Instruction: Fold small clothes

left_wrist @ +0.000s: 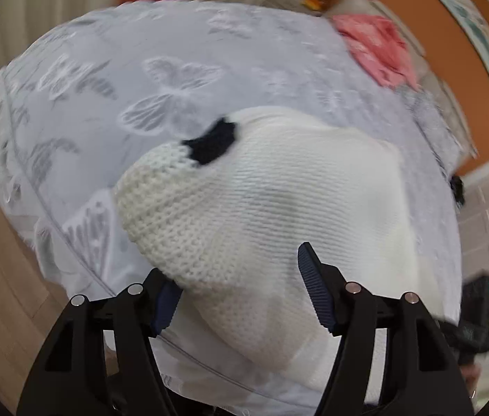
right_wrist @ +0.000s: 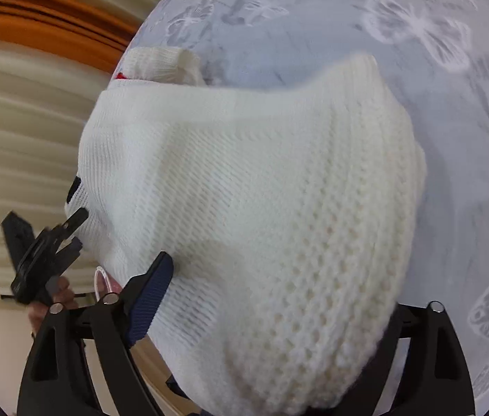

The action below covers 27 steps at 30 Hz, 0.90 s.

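While both hand-held grippers (left_wrist: 241,289) (right_wrist: 279,315) gape unclenched, white knit garment (left_wrist: 279,201) drapes between, axis unclear.

— Any writing you can make out from here?
— None. The framed picture (left_wrist: 473,24) on the wall is too blurred, and the white knit (left_wrist: 279,208) carries no legible label.

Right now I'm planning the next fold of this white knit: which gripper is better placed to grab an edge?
Probably the left gripper: its open fingers straddle the white knit garment's visible edge. The right gripper's far finger is buried under fabric.
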Tool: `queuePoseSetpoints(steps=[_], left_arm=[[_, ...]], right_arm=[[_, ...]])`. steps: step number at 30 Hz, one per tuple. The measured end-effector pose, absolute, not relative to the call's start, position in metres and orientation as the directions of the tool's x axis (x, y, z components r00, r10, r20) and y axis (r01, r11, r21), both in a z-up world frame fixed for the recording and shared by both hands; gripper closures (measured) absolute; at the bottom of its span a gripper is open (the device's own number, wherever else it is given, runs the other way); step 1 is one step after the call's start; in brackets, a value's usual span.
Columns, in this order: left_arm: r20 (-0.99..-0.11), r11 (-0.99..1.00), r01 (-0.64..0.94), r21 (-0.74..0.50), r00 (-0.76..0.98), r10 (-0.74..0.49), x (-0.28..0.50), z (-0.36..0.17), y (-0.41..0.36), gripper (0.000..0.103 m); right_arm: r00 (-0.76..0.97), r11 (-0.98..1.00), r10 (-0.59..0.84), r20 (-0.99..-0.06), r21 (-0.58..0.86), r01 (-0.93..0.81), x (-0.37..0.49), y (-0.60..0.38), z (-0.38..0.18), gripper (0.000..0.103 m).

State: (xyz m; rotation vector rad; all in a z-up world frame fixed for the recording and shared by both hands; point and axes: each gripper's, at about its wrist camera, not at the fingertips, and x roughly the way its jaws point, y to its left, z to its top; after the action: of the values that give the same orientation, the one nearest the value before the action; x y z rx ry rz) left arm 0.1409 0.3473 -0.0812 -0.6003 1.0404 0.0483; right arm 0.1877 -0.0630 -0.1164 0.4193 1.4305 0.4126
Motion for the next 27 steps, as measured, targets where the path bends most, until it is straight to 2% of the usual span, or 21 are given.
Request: queuePoseSetpoints(steps=[5, 8, 9, 10, 11, 12, 16, 18, 23, 27], left_arm=[[-0.825, 0.802, -0.408, -0.436, 0.537, -0.176, 0.137, -0.093, 0.373, 0.043], [-0.824, 0.803, -0.382, -0.458, 0.520, -0.223, 0.142, -0.104, 0.378, 0.072], [-0.811, 0.794, -0.358, -0.492, 0.521, -0.267, 0.145, -0.105, 0.379, 0.091], [-0.797, 0.774, -0.356, -0.523, 0.526, -0.297, 0.146, -0.104, 0.381, 0.094], [-0.784, 0.760, -0.356, -0.544, 0.537, -0.310, 0.148, -0.101, 0.383, 0.095], [-0.758, 0.737, -0.348, -0.579, 0.564, -0.328, 0.146, -0.094, 0.387, 0.095], [-0.684, 0.679, -0.325, -0.658, 0.637, -0.357, 0.133, -0.058, 0.401, 0.096], [-0.673, 0.719, -0.260, -0.644, 0.640, -0.371, 0.133, -0.031, 0.389, 0.096], [-0.656, 0.782, -0.083, -0.617, 0.603, -0.454, 0.143, 0.023, 0.330, 0.096], [-0.675, 0.778, -0.037, -0.627, 0.525, -0.518, 0.124, 0.018, 0.286, 0.095]], right_arm=[[0.079, 0.802, 0.596, -0.799, 0.598, 0.000, 0.165, -0.086, -0.134, 0.015], [0.098, 0.802, 0.593, -0.799, 0.597, 0.010, 0.160, -0.083, -0.137, 0.013], [0.102, 0.810, 0.582, -0.806, 0.586, 0.007, 0.165, -0.078, -0.136, 0.015], [0.117, 0.806, 0.589, -0.800, 0.592, -0.007, 0.166, -0.074, -0.130, 0.057], [0.131, 0.779, 0.625, -0.770, 0.626, -0.039, 0.168, -0.070, -0.125, 0.086], [0.133, 0.790, 0.611, -0.780, 0.612, -0.039, 0.171, -0.063, -0.118, 0.086], [0.236, 0.826, 0.559, -0.795, 0.510, -0.240, 0.159, -0.034, -0.046, 0.088], [0.297, 0.853, 0.512, -0.806, 0.438, -0.284, 0.167, -0.037, -0.009, 0.088], [0.401, 0.926, 0.338, -0.852, 0.226, -0.301, 0.175, -0.076, 0.060, 0.088], [0.389, 0.963, 0.200, -0.899, 0.109, -0.245, 0.154, -0.118, 0.063, 0.087]])
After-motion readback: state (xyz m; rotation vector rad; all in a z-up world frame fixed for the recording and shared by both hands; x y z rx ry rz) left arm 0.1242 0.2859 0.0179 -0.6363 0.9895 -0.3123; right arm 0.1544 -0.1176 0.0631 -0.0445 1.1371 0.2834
